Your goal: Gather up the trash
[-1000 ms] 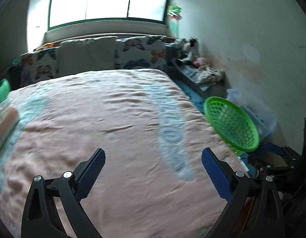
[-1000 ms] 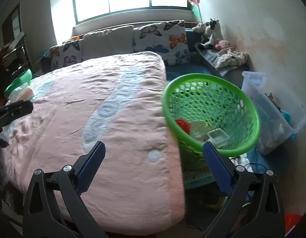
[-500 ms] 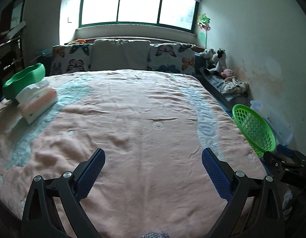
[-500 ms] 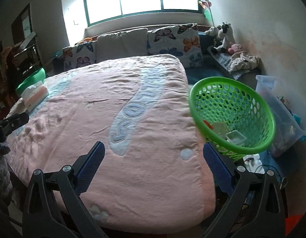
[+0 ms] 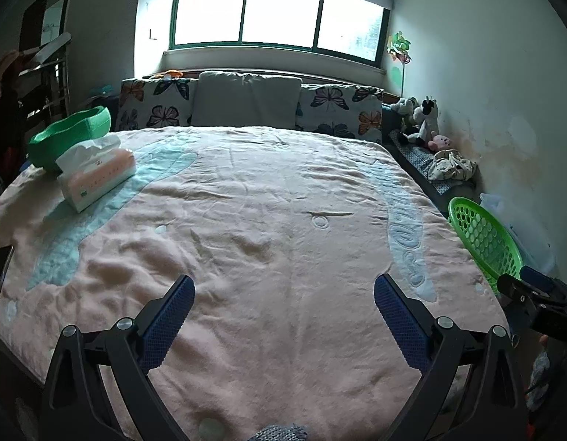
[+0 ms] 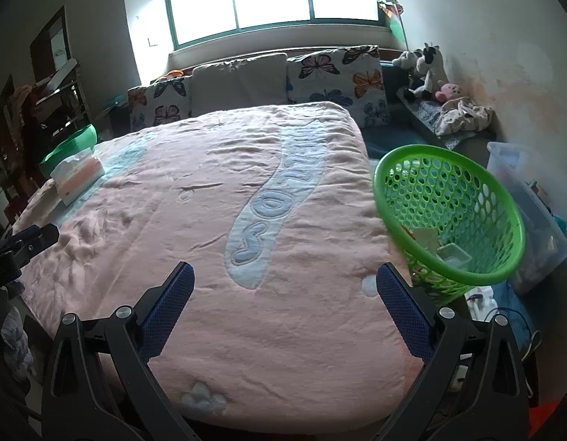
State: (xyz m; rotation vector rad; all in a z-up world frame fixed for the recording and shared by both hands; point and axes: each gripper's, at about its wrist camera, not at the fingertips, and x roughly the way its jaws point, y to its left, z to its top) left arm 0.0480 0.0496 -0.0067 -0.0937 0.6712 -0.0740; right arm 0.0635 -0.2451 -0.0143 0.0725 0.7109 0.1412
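tissue box (image 5: 96, 174) on bed (image 5: 265, 220), green basket (image 6: 448, 217) beside

Bed (image 5: 268, 228) fills frame centre in both views. Pillows (image 5: 246, 101) along its far edge, under the window (image 5: 279, 14) at top. Tissue box (image 5: 96, 172) on bed, left of frame, bowl (image 5: 68, 134) just behind it. Basket (image 6: 448, 213) off bed's right edge, small containers (image 6: 454, 255) inside; storage bin (image 6: 526, 198) right of it. Stuffed toys (image 6: 424, 70) upper right on ledge.
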